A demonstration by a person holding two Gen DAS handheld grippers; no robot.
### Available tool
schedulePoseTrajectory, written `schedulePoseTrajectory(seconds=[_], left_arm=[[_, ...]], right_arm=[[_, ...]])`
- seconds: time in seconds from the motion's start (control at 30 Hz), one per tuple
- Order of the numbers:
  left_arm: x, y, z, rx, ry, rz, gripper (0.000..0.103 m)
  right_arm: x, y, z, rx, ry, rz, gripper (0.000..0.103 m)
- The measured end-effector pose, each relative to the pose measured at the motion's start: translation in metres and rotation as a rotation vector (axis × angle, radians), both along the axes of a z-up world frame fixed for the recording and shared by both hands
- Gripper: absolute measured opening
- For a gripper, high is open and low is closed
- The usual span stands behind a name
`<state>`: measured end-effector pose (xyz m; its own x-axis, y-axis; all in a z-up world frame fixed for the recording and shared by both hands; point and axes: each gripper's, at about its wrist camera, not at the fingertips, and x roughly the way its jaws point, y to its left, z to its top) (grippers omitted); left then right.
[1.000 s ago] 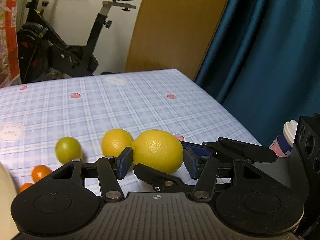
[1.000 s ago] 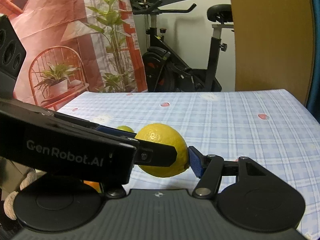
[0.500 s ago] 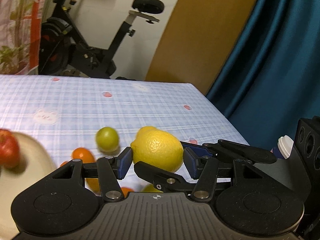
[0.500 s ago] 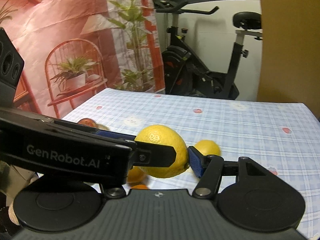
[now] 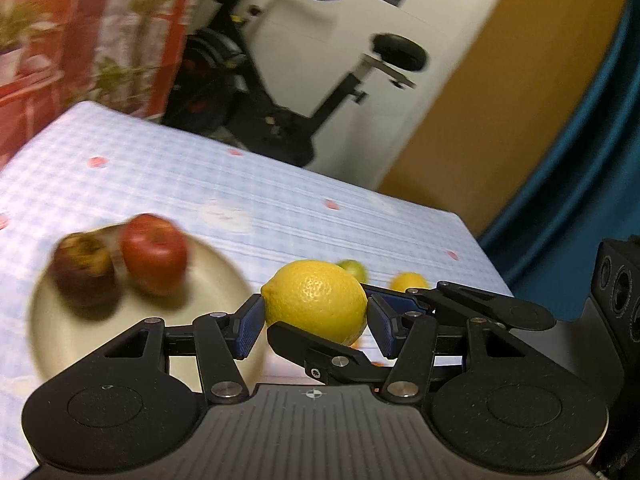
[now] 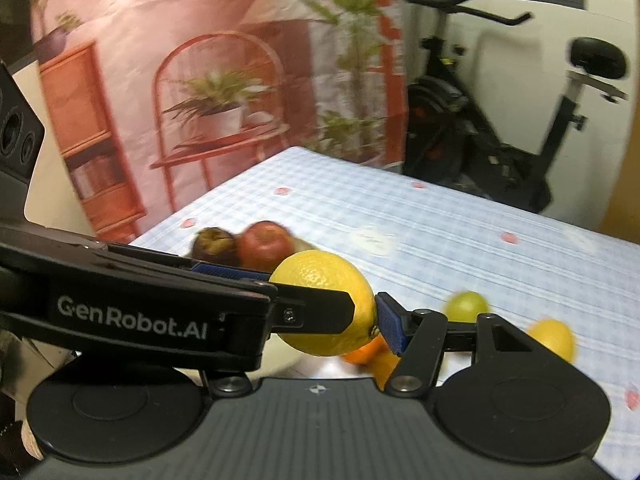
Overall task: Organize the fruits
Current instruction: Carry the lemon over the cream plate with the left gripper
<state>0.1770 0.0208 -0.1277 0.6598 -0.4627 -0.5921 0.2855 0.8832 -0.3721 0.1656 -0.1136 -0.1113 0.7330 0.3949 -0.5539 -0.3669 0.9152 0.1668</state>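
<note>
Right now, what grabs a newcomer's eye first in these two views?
The big yellow lemon, dead centre and off the table, pinched by both pairs of tongs at once: the left tongs on its sides, the right tongs crossing in from the other hand. Next, the cream plate at left on the blue checked tablecloth, holding a red apple and a dark, blurred fruit beside it.

home – exercise bike, tablecloth
</note>
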Motion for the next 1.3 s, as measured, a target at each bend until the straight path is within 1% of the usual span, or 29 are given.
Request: schedulePoseTrajectory(seconds=[0.23,0.33,0.6,0.83,1.2,1.3], left_arm=[[0.002,0.051,-0.013,-0.005,0.053,0.153,0.061],[0.006,0.065,-0.016,-0.009,0.072,0.208,0.061],[0.007,0.094,-0.02,-0.011,0.111,0.307,0.061],[-0.004,0.101,-0.025,0.0,0.117,0.335,0.061],[0.0,0.102,-0.029,0.024,0.1,0.35,0.06],[0.0,0.1,-0.03,0.042,0.088,0.35,0.059]], right_arm=[[0.023,0.06,-0.012,-0.034,0.014,0.166,0.062],[0.032,0.082,-0.019,-0.047,0.026,0.229,0.062],[0.052,0.114,-0.032,-0.043,0.067,0.336,0.062],[0.06,0.124,-0.039,-0.034,0.084,0.371,0.062],[0.067,0.127,-0.045,-0.023,0.073,0.393,0.062],[0.069,0.127,-0.047,-0.025,0.085,0.392,0.062]])
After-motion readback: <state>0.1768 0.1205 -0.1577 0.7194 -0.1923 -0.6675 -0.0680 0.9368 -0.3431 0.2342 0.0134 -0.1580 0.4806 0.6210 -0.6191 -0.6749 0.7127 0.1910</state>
